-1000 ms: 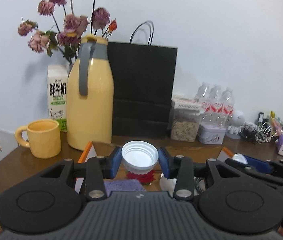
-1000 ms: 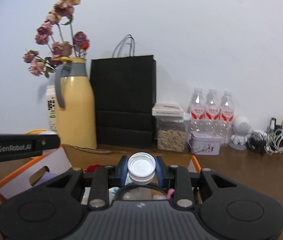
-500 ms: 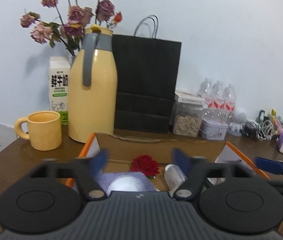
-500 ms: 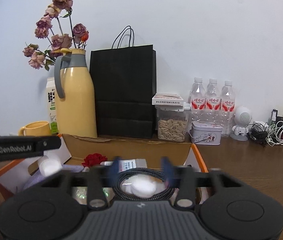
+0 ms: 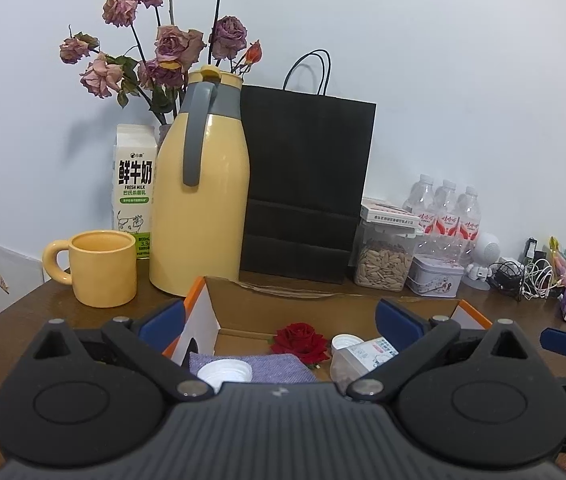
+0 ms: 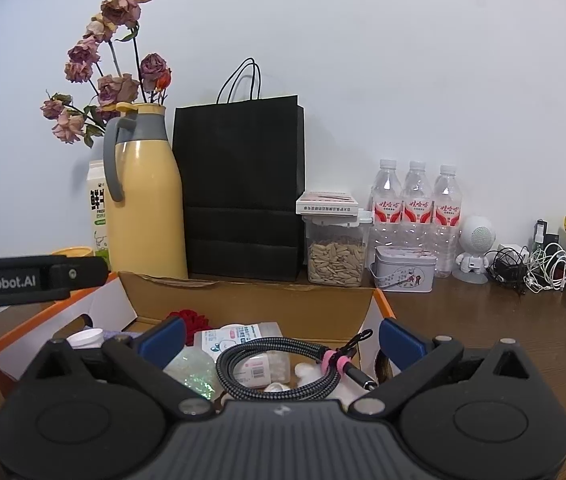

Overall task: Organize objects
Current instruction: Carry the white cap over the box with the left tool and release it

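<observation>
An open cardboard box [image 5: 283,304] with orange edges stands on the brown table, just under both grippers. My left gripper [image 5: 279,316] hovers open over its left part with nothing between the blue pads. Below it a white cup [image 5: 225,372] lies on a purple cloth [image 5: 279,364], beside a red rose [image 5: 301,338]. My right gripper [image 6: 281,336] hangs over the box's [image 6: 251,304] right part. Its jaws are opening and nothing is between them. Under it a coiled braided cable [image 6: 279,364] lies on small packs. The white cup [image 6: 87,338] shows at the left.
Behind the box stand a yellow thermos jug [image 5: 199,208], a yellow mug [image 5: 101,268], a milk carton [image 5: 135,188], a black paper bag [image 5: 307,188], a seed jar [image 5: 383,256], water bottles [image 6: 417,208] and a tin [image 6: 403,274]. Tangled cables [image 6: 531,264] lie at the far right.
Both grippers have opened wide. The white cup left the left gripper and now lies in the box. The white-capped item left the right gripper and dropped into the box.
</observation>
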`<state>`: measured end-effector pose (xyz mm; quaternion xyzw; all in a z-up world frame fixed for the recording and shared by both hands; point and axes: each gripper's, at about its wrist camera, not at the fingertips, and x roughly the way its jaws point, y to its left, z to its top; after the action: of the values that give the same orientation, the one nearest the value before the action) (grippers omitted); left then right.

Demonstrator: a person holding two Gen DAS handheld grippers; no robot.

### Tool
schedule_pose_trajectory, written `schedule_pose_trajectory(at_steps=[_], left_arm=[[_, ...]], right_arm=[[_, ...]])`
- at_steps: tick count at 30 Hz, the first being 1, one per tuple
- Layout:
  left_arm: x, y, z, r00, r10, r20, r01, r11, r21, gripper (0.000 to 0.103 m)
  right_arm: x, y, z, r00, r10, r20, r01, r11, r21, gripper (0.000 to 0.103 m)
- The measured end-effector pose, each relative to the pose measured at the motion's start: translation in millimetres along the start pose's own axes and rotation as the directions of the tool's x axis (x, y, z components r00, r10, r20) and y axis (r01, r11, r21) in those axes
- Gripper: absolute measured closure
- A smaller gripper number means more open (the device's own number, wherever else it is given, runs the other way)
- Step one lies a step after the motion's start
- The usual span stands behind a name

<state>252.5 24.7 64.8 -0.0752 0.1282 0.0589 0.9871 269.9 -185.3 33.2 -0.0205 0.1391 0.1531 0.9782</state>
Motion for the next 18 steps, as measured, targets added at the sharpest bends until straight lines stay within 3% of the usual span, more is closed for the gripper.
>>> schedule_pose_trajectory(at_steps=[18], left_arm=[[-16, 11, -15, 1.000, -0.013, -0.004, 0.013, 1.000, 0.013, 0.000]], right_arm=[[-22, -7, -8, 1.000, 0.003, 0.015, -0.003, 1.000, -0.012, 0.000]])
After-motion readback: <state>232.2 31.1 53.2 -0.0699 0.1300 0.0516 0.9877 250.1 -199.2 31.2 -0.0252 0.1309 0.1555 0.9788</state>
